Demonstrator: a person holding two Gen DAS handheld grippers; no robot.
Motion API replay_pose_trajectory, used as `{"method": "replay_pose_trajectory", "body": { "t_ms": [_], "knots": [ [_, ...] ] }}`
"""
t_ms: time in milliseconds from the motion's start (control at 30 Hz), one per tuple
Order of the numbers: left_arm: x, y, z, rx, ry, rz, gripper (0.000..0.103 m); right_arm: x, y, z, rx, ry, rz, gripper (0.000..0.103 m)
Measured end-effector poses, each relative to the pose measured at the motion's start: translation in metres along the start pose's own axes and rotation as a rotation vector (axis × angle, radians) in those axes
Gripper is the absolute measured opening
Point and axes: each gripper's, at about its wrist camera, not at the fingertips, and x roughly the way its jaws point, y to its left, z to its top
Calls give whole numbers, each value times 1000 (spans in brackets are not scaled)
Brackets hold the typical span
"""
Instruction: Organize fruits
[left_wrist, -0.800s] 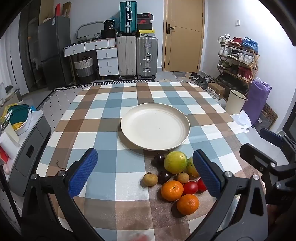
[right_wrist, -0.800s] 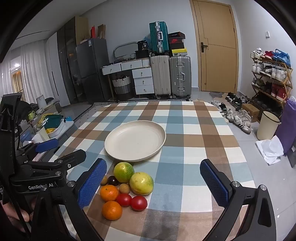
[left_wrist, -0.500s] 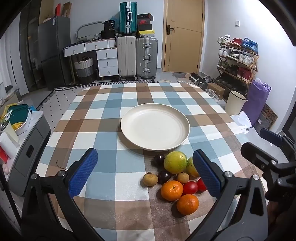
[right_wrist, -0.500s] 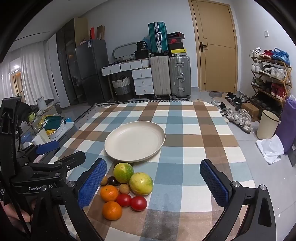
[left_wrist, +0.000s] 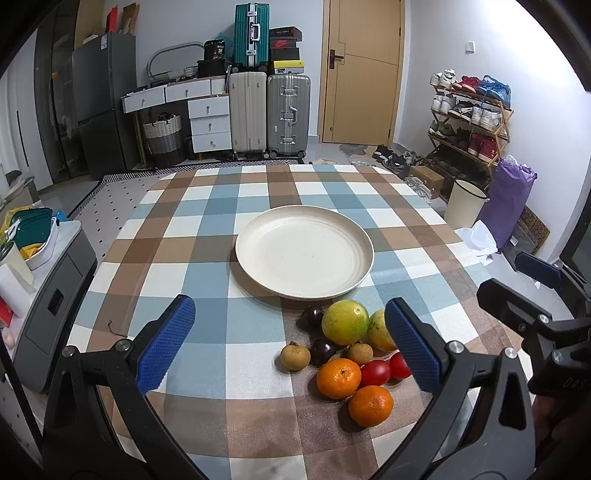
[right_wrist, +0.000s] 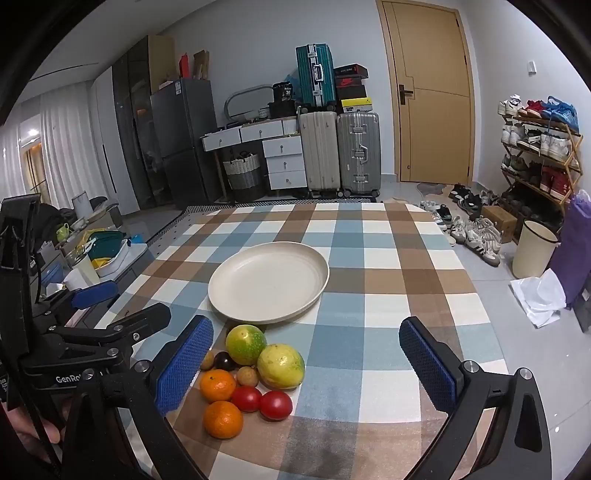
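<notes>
Plate (left_wrist: 365, 254) bare on checked cloth (left_wrist: 192, 266); fruit pile (left_wrist: 345, 354) just beside; left gripper (left_wrist: 291, 345), right gripper (right_wrist: 306, 363): jaws released, holding nothing.

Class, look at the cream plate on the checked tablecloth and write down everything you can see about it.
The plate is round, cream-coloured and matte, with a low raised rim and faint concentric rings inside. It looks like ceramic or plastic; I cannot tell which. It lies flat and upright near the middle of the checked tablecloth, with nothing on it. The fruit pile sits just in front of its near edge; whether the nearest fruit touches the rim is unclear. Neither gripper touches it.
</notes>
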Motion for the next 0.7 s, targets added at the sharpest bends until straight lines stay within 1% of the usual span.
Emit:
{"method": "replay_pose_trajectory", "body": {
  "t_ms": [700],
  "knots": [
    [2, -2, -1, 0, 5, -1, 103, -3, -1, 2, 4, -3, -5, 103]
  ]
}}
